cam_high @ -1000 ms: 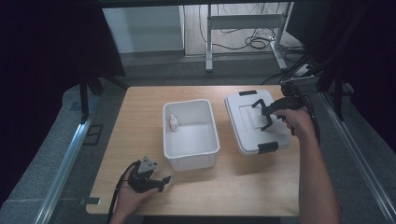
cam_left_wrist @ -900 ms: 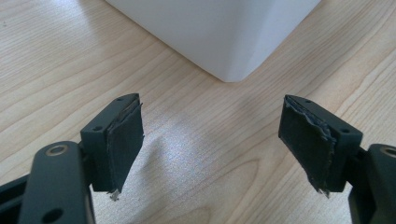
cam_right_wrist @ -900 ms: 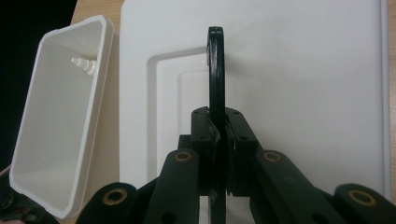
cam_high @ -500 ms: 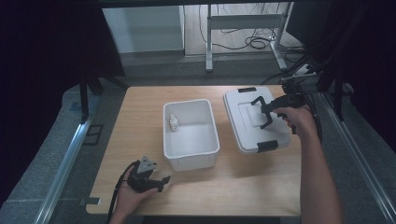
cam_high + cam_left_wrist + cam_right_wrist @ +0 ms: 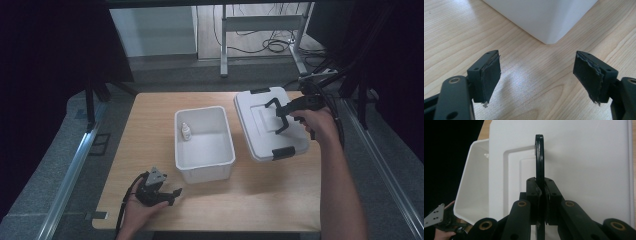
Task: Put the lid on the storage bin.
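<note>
A white lid with black end latches lies right of the open white bin. Its black handle stands upright, and my right gripper is shut on it from the right. In the right gripper view the jaws of the right gripper pinch the thin handle edge-on above the lid. A small bottle stands inside the bin at its left wall. My left gripper rests low by the bin's near-left corner. It is open with bare tabletop between its pads.
The wooden table ends close to the lid's right side and in front of the left hand. Metal rails run along both sides on the floor. A desk frame and cables stand beyond the far edge.
My right gripper has risen slightly with the handle in it, and the lid has shifted a little toward the bin. The left gripper has stayed put.
</note>
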Action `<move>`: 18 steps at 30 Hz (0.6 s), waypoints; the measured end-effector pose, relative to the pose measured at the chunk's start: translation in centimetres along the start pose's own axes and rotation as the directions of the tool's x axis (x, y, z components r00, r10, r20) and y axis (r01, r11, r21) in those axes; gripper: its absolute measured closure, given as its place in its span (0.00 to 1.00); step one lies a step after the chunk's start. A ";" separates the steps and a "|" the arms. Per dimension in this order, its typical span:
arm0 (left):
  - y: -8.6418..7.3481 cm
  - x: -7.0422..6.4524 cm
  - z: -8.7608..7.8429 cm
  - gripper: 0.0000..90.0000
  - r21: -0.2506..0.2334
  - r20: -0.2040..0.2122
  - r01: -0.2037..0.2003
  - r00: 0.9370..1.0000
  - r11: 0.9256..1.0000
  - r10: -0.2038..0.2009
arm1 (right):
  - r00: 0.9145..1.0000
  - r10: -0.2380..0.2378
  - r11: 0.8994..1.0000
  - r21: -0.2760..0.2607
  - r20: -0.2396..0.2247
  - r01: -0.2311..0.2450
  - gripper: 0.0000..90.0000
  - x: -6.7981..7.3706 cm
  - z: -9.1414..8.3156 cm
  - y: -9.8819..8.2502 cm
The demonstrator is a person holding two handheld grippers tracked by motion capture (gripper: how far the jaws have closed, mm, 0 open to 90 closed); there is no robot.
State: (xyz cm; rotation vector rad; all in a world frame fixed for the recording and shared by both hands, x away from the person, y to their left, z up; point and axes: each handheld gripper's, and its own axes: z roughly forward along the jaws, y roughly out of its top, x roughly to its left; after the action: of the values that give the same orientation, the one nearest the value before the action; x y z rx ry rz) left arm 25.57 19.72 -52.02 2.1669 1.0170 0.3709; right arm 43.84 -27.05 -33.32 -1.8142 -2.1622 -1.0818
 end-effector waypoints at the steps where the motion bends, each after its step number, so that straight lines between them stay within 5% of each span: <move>1: 0.0 0.0 0.0 0.25 0.001 0.000 -0.001 1.000 1.000 0.001 | 1.000 -0.002 1.000 -0.002 -0.001 0.002 0.94 0.2 0.0 0.0; 18: -0.1 0.1 -0.1 0.25 -0.002 0.003 0.005 1.000 1.000 -0.005 | 1.000 -0.022 1.000 -0.005 -0.011 0.022 0.94 3.0 -0.3 0.4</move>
State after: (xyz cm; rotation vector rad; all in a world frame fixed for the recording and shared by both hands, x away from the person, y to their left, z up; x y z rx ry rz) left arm 25.52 19.88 -52.03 2.1621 1.0199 0.3666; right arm 43.30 -24.79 -31.41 -1.7859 -2.1804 -1.0997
